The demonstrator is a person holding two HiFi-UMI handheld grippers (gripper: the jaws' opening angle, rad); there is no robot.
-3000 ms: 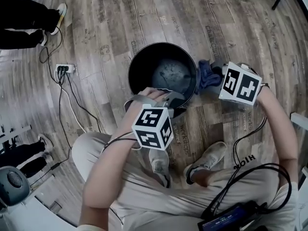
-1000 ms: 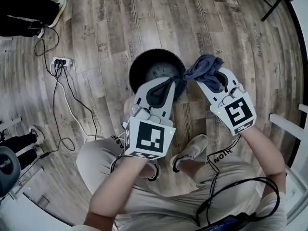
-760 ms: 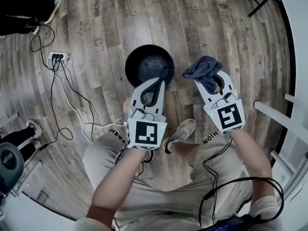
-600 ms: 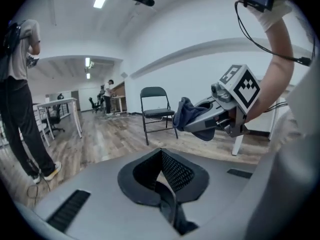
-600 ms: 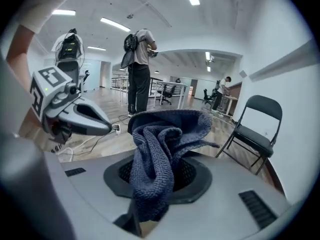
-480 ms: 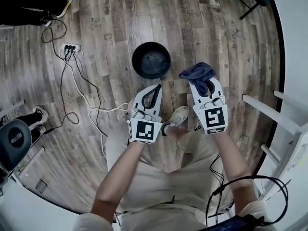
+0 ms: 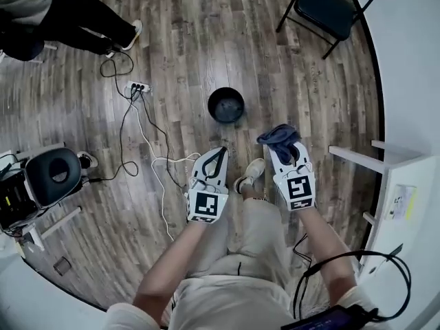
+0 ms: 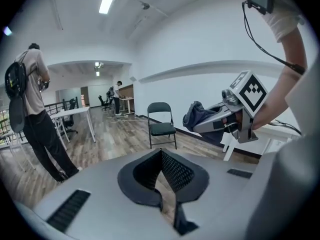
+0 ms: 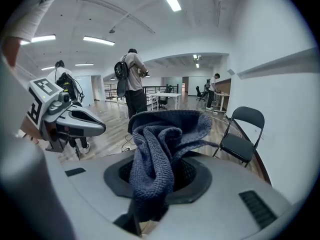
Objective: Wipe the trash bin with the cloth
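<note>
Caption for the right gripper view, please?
Right gripper shut on the blue cloth, left gripper alongside, folding chair behind.

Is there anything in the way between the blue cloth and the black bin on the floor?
No, nothing visible. The right gripper holds the cloth, and the trash bin stands on bare floor just beyond it. The cables lie off to the left, and the folding chair is farther back.

bin (image 7: 226, 105): on the floor (image 7: 192, 40)
cloth (image 7: 278, 135): 4 o'clock from bin
plug strip (image 7: 137, 87): 9 o'clock from bin
</note>
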